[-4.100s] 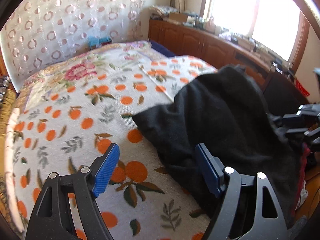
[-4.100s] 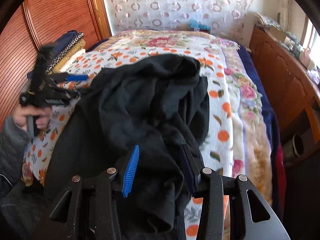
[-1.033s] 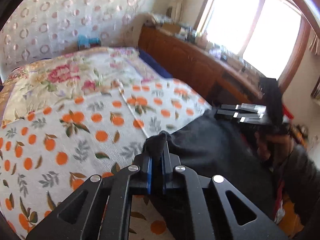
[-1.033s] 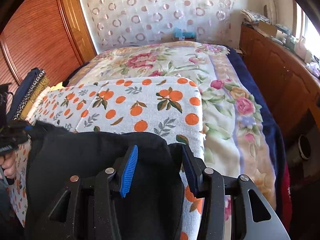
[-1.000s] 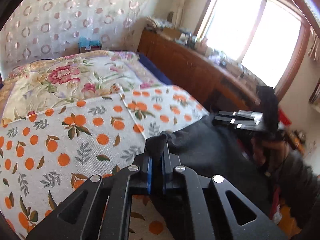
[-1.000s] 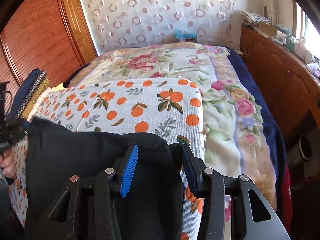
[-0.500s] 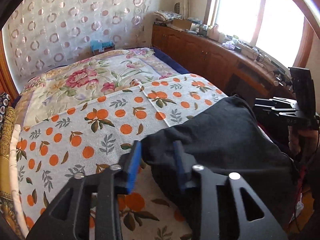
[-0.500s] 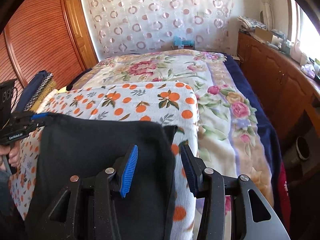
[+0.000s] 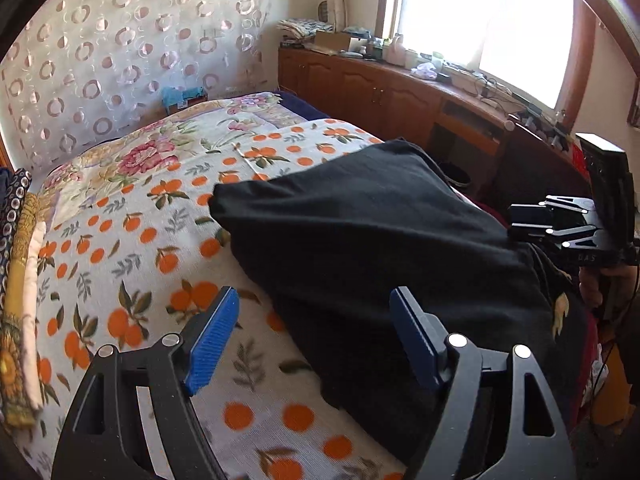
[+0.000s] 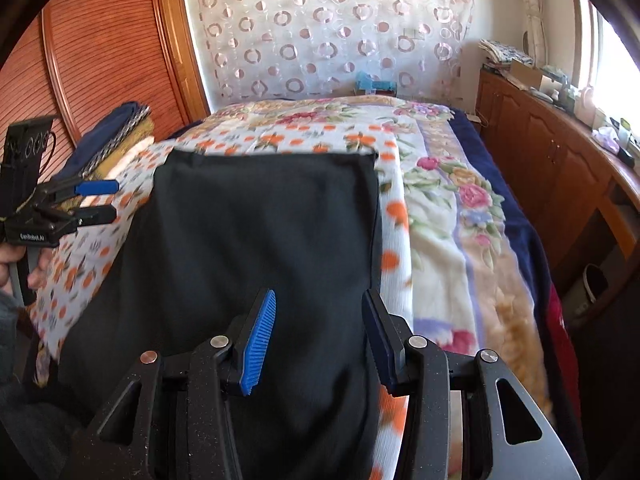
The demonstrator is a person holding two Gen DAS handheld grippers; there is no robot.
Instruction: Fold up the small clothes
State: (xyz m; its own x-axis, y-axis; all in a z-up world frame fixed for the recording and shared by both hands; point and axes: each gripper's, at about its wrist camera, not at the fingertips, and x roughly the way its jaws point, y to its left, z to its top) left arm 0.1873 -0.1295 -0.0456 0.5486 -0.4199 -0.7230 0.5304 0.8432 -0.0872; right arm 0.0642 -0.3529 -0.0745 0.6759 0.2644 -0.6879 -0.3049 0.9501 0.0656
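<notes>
Lying flat: black garment (image 10: 264, 236) on orange-print blanket (image 9: 120, 240).

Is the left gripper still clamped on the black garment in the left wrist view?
No: the left gripper has just opened, and the black garment lies flat on the orange-print blanket.

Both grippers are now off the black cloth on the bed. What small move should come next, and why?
Probably bring the left gripper back down onto the near left edge of the black cloth and close on it, to start the next fold. Its jaws have just been opening and nothing is between them now. The cloth lies spread flat on the orange-print blanket; the right gripper stands open above it.
</notes>
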